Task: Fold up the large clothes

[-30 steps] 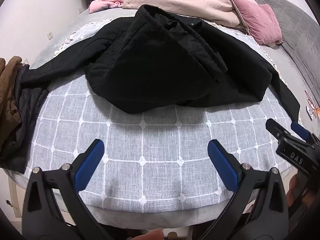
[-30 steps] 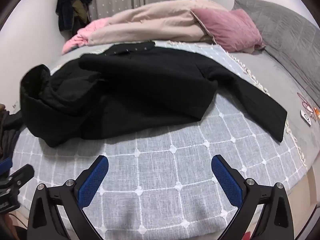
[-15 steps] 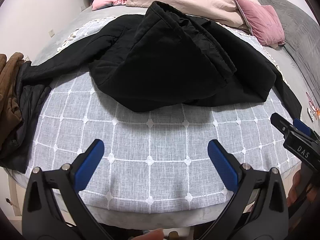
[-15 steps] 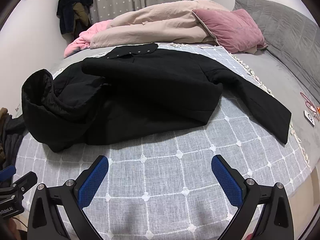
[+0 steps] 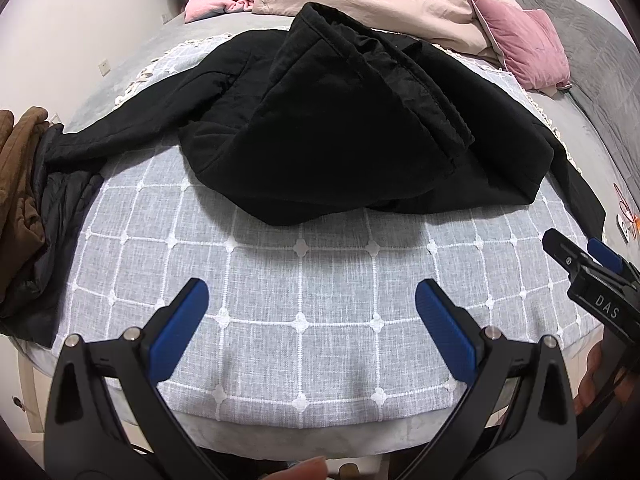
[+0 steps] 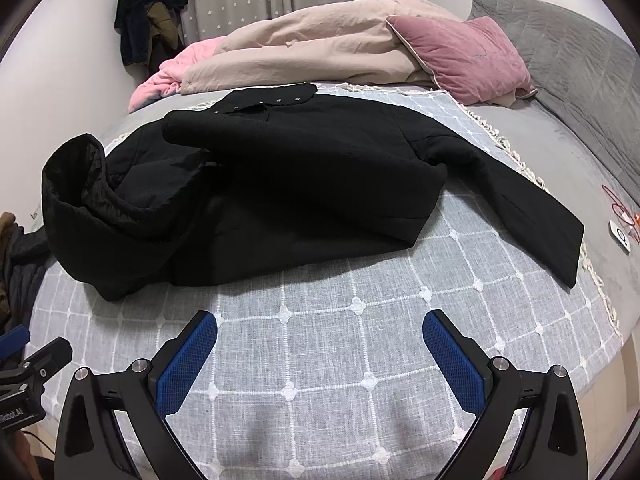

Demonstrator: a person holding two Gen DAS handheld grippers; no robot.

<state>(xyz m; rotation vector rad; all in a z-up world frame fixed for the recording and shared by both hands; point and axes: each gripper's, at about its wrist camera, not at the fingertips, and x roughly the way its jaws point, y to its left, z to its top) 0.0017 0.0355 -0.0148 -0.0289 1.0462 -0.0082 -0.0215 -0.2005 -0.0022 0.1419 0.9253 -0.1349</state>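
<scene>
A black coat [image 6: 280, 184] lies rumpled on the bed's checked cover [image 6: 340, 360]. Both grippers—left [image 5: 308, 316], right [image 6: 320, 344]—hover short of it, jaws wide (empty). Its bunched hood could drag layers askew.

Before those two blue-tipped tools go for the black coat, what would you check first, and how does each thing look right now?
1. Left tool open and holding nothing: ok.
2. Right tool open and holding nothing: ok.
3. Black coat lying flat: not ok, its left part is bunched up.
4. Right sleeve spread out and free: ok.
5. Left sleeve free: cannot tell, its end runs into the dark clothes pile.
6. Checked cloth smooth in front of the coat: ok.
</scene>
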